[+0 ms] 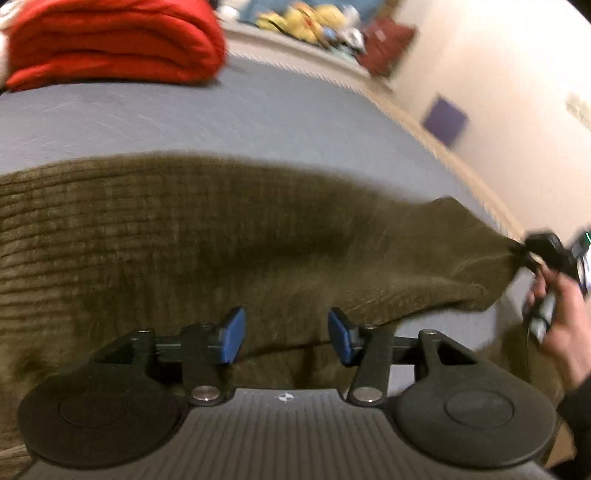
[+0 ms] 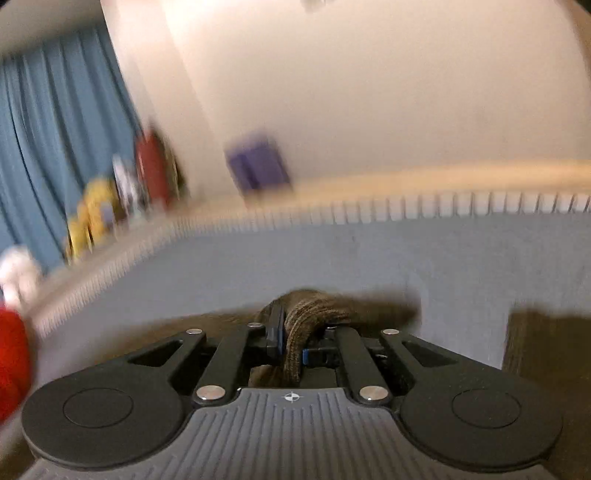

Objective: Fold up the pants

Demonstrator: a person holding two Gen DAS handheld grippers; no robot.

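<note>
Olive corduroy pants [image 1: 184, 240] lie spread across a grey-blue bed [image 1: 221, 118]. My left gripper [image 1: 286, 336] hovers over their near edge, open, and its blue pads [image 1: 232, 336] press on nothing. At the far right of the left wrist view, my right gripper [image 1: 532, 254] pinches a pulled-out corner of the pants, with a hand [image 1: 561, 325] holding it. In the right wrist view, the right gripper [image 2: 291, 343] is shut on a bunched fold of the pants [image 2: 310, 306], above the bed [image 2: 369, 258]. The view is blurred.
A folded red blanket [image 1: 110, 40] lies at the far left of the bed. Along the far edge runs a cream wall with a purple square [image 1: 445, 120]. Yellow plush toys [image 1: 295, 18], a dark red bag [image 1: 388, 44] and a blue curtain [image 2: 55, 129] stand beyond the bed.
</note>
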